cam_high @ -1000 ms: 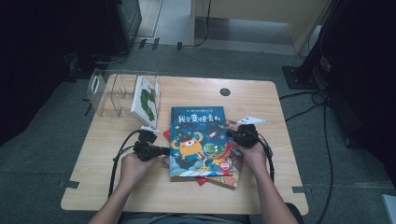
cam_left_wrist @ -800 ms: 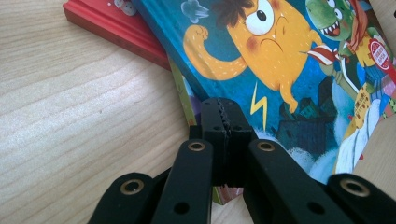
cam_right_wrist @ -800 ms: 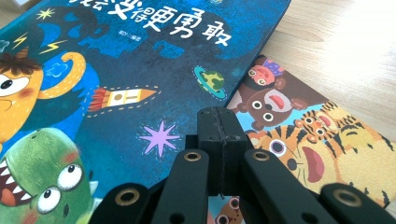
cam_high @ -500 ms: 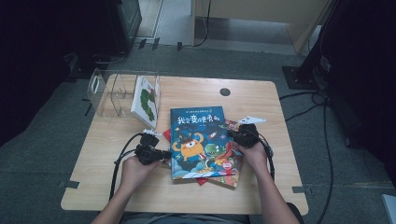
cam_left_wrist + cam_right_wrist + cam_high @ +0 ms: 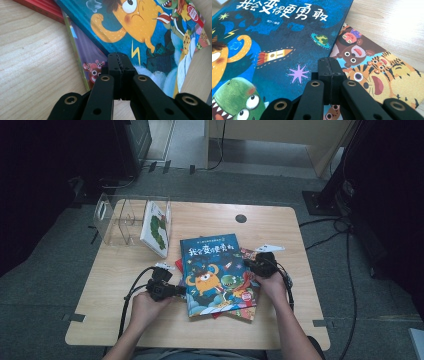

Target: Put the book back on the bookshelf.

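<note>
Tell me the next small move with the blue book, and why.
Probably open the left hand-held gripper at the blue book edge to grip it: both sets of jaws are shut and empty, and the book lies atop the stack, while the clear rack has free slots.

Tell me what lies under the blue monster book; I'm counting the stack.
Under the blue monster book lie a red book and an animal picture book, edges showing. How many more are underneath, and most of their covers, is hidden.
</note>
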